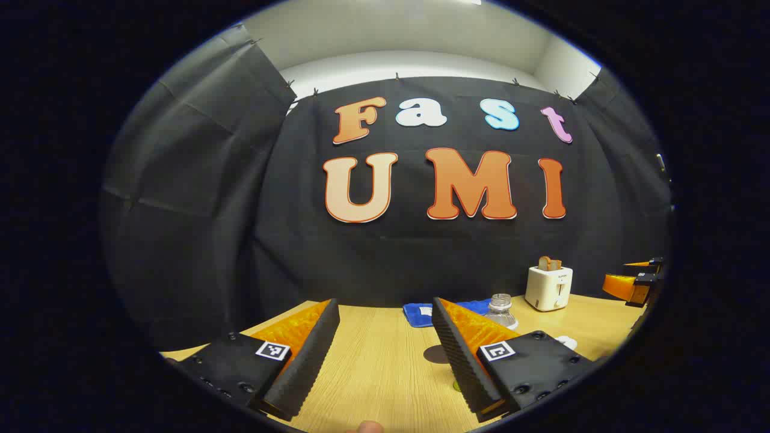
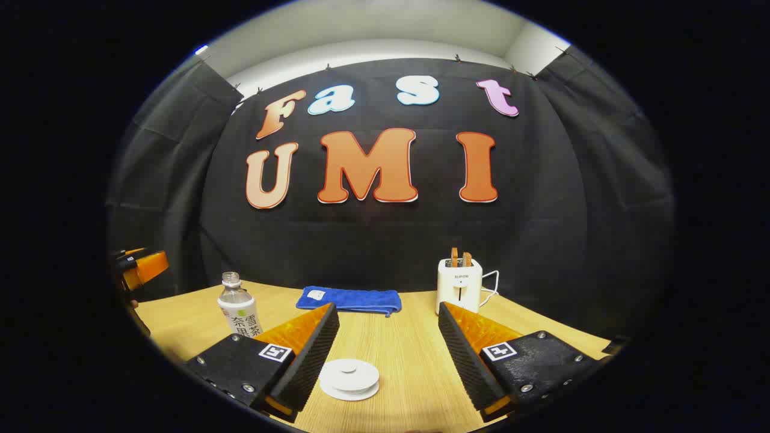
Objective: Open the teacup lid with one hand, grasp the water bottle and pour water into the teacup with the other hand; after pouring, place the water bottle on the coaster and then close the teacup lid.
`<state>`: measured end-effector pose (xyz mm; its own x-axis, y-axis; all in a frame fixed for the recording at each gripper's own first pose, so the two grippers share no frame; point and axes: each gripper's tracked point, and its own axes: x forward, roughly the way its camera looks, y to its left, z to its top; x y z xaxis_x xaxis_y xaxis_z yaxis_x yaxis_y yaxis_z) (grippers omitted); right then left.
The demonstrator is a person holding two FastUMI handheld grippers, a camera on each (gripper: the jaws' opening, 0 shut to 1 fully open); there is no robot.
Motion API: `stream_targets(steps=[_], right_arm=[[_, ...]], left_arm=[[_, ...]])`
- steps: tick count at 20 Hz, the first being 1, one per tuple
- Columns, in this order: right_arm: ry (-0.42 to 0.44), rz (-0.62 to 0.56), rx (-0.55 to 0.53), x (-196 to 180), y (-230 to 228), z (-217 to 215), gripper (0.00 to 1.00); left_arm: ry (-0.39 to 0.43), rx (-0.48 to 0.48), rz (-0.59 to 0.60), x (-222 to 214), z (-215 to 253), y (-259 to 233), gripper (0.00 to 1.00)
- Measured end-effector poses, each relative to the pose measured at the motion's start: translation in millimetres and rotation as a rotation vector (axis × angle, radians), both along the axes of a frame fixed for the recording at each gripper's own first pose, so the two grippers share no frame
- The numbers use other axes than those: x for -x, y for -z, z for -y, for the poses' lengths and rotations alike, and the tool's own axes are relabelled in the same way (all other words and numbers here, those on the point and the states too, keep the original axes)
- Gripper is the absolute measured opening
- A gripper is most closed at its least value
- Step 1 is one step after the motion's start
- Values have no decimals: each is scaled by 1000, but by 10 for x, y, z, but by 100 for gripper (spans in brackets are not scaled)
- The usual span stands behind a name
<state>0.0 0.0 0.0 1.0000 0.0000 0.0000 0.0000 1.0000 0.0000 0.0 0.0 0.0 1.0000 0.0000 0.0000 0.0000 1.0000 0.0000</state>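
While both tools gape, toaster (image 2: 460, 285) stands beyond blue towel (image 2: 350, 299).

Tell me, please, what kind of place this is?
Probably a staged recording booth, not a real kitchen: black cloth hangs as walls around a wooden table holding household props, namely a toaster, a water bottle and a blue towel.

Both grippers—left gripper (image 1: 385, 352), right gripper (image 2: 388, 355)—have ribbed wedge fingers, screwed mounts and square coded tags.
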Motion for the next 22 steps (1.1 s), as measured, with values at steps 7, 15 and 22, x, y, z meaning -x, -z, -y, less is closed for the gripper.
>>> stream_targets(steps=[7, 15, 22], right_arm=[[6, -46, 57, 20, 81, 32, 99], [29, -45, 50, 49, 75, 110, 99], [37, -66, 50, -7, 161, 107, 99]], left_arm=[[18, 8, -38, -43, 74, 123, 99], [31, 19, -57, -72, 124, 195, 99], [43, -8, -77, -85, 214, 297, 99]])
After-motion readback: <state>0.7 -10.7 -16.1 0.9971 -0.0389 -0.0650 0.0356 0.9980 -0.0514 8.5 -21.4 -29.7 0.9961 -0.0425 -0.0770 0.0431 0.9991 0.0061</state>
